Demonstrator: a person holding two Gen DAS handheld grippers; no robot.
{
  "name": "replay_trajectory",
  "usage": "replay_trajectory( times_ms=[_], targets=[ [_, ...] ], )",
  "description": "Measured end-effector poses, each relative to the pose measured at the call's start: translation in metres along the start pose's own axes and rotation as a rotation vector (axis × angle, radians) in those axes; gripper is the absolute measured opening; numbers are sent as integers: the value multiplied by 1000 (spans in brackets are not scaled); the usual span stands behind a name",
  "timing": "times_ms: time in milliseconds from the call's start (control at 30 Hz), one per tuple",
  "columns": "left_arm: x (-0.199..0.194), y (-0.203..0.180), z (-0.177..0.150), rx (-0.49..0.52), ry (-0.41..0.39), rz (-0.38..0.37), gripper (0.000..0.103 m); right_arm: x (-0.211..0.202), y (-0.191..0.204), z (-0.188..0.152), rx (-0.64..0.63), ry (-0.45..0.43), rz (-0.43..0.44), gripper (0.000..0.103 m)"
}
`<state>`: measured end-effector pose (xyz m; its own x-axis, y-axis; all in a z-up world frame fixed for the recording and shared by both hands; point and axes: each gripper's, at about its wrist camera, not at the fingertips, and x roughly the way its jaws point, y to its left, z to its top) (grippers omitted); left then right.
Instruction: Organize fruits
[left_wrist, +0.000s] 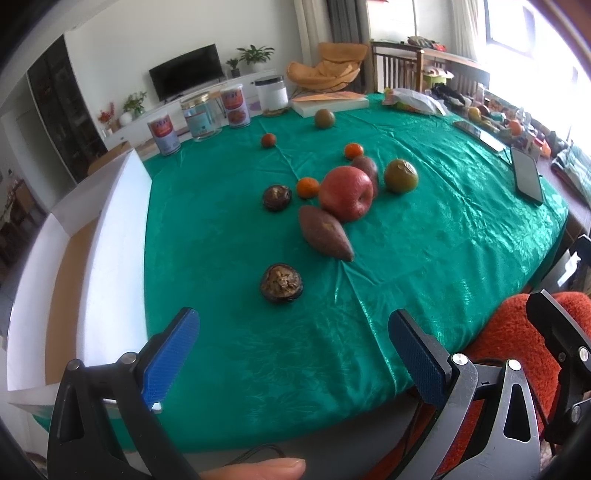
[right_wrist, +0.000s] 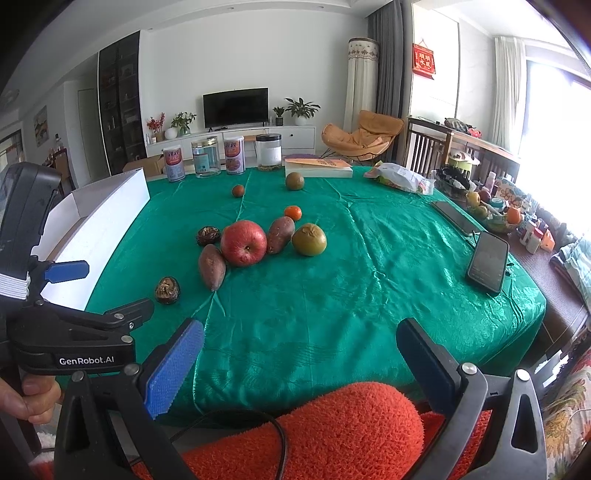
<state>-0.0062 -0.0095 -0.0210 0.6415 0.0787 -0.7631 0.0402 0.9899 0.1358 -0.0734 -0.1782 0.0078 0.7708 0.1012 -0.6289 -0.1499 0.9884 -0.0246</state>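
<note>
On the green tablecloth (left_wrist: 240, 350) lie a red apple (left_wrist: 345, 192) (right_wrist: 243, 242), two sweet potatoes (left_wrist: 325, 232) (right_wrist: 211, 266), two greenish round fruits (left_wrist: 400, 175) (right_wrist: 309, 239), three small oranges (left_wrist: 307, 187) (right_wrist: 293, 212) and two dark brown shrivelled fruits (left_wrist: 282, 283) (right_wrist: 167, 290). A white open box (left_wrist: 110, 236) (right_wrist: 107, 229) stands at the table's left edge. My left gripper (left_wrist: 291, 354) is open and empty above the near table edge, just short of the nearest brown fruit. My right gripper (right_wrist: 299, 369) is open and empty, to its right.
Several tins and jars (right_wrist: 207, 157) and a book (right_wrist: 317, 168) stand at the far edge. Two phones (right_wrist: 487, 260) and a snack bag (right_wrist: 400, 177) lie on the right. An orange-red cushion (right_wrist: 332, 432) is below the near edge.
</note>
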Motion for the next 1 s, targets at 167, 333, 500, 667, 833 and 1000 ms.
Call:
replay_trajectory(
  times_ms=[167,333,500,667,833,1000],
  targets=[
    [-1,-2,1,7,1,3,103,0,0,-1,-1,1,-1,103],
    [0,-3,1,7,3,2,103,1,0,0,-5,4,0,103],
    [0,9,5,-22,3,-22,102,-14,-14,33,-311,67,-171,103],
    [8,25,8,-88,15,-23,102,-41,-53,77,-767,189,-645,103],
    [11,20,9,-88,34,-31,102,-31,-54,79,-456,168,-222,103],
    [8,21,8,-85,28,-23,102,25,-40,35,-30,141,128,103]
  ],
)
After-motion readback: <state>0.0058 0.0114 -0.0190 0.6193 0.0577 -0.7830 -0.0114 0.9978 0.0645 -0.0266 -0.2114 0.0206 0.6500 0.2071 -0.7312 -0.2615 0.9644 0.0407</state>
